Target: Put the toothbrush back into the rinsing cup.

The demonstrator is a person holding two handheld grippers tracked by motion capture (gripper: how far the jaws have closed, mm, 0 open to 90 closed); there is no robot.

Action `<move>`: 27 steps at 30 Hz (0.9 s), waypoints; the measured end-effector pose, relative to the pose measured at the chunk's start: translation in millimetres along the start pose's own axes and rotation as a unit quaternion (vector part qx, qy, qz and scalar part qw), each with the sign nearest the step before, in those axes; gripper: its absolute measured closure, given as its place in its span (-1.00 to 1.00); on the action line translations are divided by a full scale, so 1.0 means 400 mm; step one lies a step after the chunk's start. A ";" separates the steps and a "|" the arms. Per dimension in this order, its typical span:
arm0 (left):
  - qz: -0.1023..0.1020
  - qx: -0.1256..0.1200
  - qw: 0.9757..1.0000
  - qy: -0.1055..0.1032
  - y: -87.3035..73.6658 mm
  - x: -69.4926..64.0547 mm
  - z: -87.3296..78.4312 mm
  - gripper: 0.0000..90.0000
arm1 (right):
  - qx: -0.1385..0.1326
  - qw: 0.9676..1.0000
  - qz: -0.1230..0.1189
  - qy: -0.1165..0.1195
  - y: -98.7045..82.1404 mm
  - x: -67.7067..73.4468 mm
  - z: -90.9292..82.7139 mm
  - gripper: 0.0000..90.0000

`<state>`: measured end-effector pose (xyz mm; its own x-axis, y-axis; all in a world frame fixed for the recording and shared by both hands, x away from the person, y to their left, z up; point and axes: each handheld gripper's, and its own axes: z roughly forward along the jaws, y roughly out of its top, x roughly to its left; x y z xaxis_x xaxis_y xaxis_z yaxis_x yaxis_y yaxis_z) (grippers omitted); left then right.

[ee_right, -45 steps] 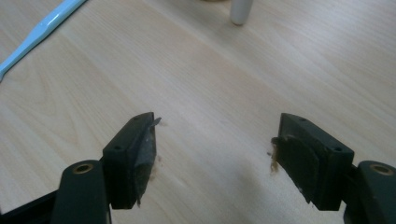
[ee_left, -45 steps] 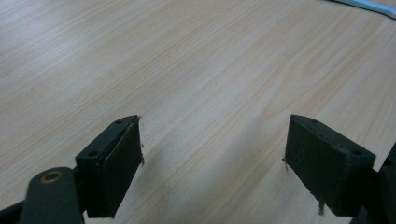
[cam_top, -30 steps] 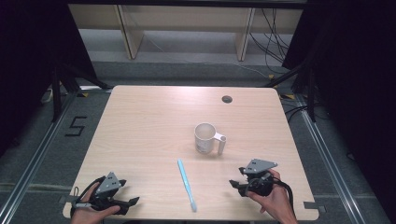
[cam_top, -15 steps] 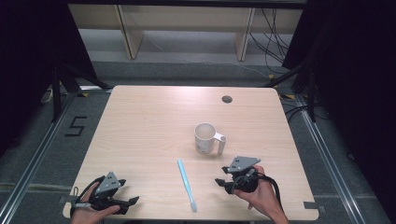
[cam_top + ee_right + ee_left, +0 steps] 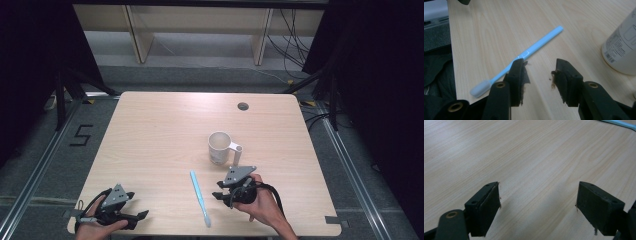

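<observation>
Since the earlier frame the right gripper (image 5: 223, 195) has been brought toward the toothbrush (image 5: 199, 197), jaws apart, empty. On the table (image 5: 150, 135), a mug (image 5: 219, 148) stands beyond the toothbrush. The left gripper (image 5: 141, 216), parted, is rested nearby. Approach is judged underway; straddling the handle is needed next

Both hand-held grippers are black. The left gripper (image 5: 142, 215) and right gripper (image 5: 218, 189) each carry a grey three-cornered plate on top and trail a black cable. Their jaws are flat black blocks, with brass-coloured rivets at the arm joints. Brownish residue marks the right gripper's jaws.
</observation>
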<state>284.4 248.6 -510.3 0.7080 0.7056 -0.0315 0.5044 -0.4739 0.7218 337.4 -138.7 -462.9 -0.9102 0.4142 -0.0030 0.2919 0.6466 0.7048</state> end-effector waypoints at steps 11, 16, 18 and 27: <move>-0.011 -0.011 1.000 -0.005 0.000 -0.005 0.005 -0.59 | 0.013 0.999 -0.032 0.030 0.037 0.017 0.061 0.66; -0.010 -0.012 1.000 -0.005 0.001 -0.005 0.005 -0.59 | 0.013 0.999 -0.029 0.037 0.043 0.011 0.074 0.78; -0.010 -0.012 1.000 -0.005 0.001 -0.005 0.005 -0.59 | 0.007 0.999 -0.039 0.033 0.044 0.006 0.077 0.80; -0.006 -0.007 1.000 -0.004 0.002 -0.004 0.006 -0.59 | 0.012 0.999 -0.034 0.040 0.051 0.009 0.093 0.92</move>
<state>284.8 245.8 -511.1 0.7062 0.7066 -0.0449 0.5049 -0.4582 0.7315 351.1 -100.1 -474.9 -0.9481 0.3178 0.0075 0.2357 0.6869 0.6875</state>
